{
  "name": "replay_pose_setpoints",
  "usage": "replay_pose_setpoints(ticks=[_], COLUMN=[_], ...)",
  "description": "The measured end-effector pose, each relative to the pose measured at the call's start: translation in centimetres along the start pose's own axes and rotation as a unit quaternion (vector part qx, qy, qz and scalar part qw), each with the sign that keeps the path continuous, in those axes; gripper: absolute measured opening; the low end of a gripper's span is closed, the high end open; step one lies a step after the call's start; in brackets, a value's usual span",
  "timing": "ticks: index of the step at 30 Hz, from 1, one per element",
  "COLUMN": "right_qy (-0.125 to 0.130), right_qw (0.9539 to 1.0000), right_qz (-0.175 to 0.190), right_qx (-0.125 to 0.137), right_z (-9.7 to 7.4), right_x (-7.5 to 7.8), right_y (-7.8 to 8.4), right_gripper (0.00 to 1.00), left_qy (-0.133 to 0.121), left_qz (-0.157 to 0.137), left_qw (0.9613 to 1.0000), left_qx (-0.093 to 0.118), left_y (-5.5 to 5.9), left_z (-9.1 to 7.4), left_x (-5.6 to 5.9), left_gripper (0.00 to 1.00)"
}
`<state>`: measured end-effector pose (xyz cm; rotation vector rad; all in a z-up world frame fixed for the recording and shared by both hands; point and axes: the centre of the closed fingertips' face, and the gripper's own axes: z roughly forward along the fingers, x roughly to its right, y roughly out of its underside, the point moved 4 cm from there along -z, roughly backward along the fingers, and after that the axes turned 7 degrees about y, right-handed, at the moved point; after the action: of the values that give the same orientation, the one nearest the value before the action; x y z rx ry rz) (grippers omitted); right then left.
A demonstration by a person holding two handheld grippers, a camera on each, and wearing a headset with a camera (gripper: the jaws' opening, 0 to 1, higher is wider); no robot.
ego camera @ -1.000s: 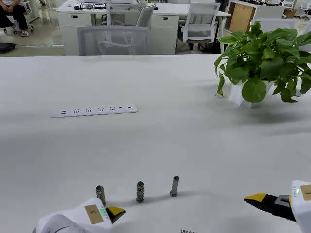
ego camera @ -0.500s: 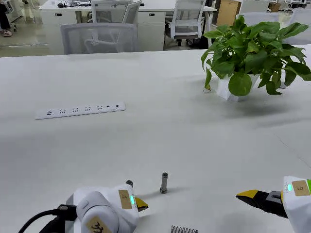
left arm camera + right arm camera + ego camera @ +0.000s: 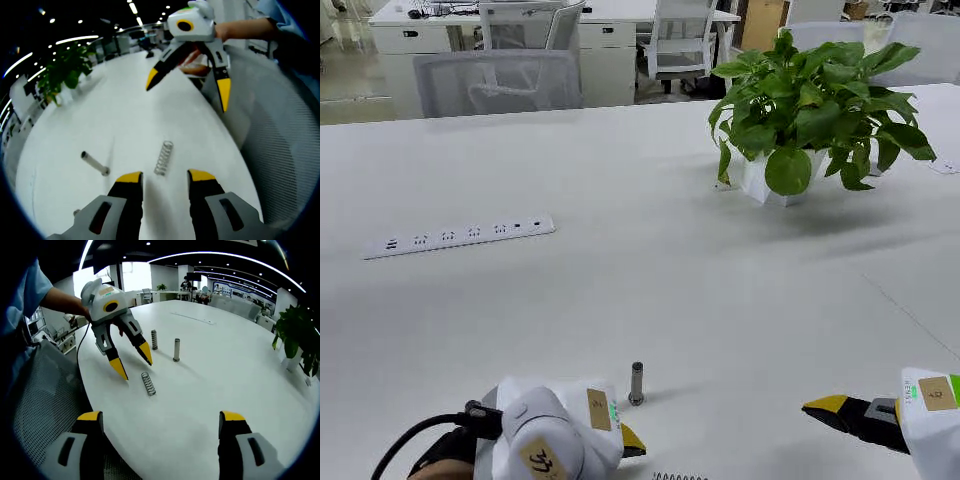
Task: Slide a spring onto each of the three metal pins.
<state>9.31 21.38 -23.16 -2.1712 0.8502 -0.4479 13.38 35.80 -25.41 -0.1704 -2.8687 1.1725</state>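
White tabletop (image 3: 620, 290) stretches away, with a potted plant (image 3: 790, 110) and a power strip (image 3: 460, 237) well beyond the bare pin (image 3: 636, 383). The loose spring (image 3: 163, 158) lies flat near that pin, on the person's side of it. The left gripper (image 3: 165, 176) hovers close to the pin, jaws moderately parted and empty, tips toward the spring. The right gripper (image 3: 160, 416) hangs well apart from the pin, jaws spread wide, holding nothing. A sprung pin (image 3: 154, 339) stands just beside the bare pin.
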Motion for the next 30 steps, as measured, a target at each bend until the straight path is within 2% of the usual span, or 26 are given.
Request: replay_pose_setpoints(ticks=[10, 13, 20, 25, 30], right_qy=[0.004, 0.005, 0.009, 0.010, 0.009], right_qw=[0.9999, 0.9999, 0.9997, 0.9997, 0.9998], right_qz=[0.014, 0.016, 0.021, 0.021, 0.020], right_qx=[0.004, 0.003, 0.004, 0.006, 0.002], right_z=[-0.2, -0.2, -0.4, -0.5, -0.4], right_x=[-0.1, -0.1, 0.0, 0.0, -0.1], right_y=[0.3, 0.5, 0.7, 0.6, 0.7], right_gripper=[0.97, 0.97, 0.96, 0.96, 0.96], left_qy=[0.024, 0.031, 0.046, 0.058, 0.067], left_qz=[0.018, 0.024, 0.028, 0.018, 0.033], left_qw=[0.9992, 0.9985, 0.9972, 0.9962, 0.9937], left_qx=[-0.024, -0.038, -0.052, -0.062, -0.084], left_y=[-0.2, 0.0, -0.2, -0.2, -0.3], left_z=[1.2, 1.5, 2.0, 2.1, 2.1], left_x=[-0.5, -0.7, -0.6, -0.7, -0.8], left_gripper=[0.25, 0.24, 0.20, 0.18, 0.16])
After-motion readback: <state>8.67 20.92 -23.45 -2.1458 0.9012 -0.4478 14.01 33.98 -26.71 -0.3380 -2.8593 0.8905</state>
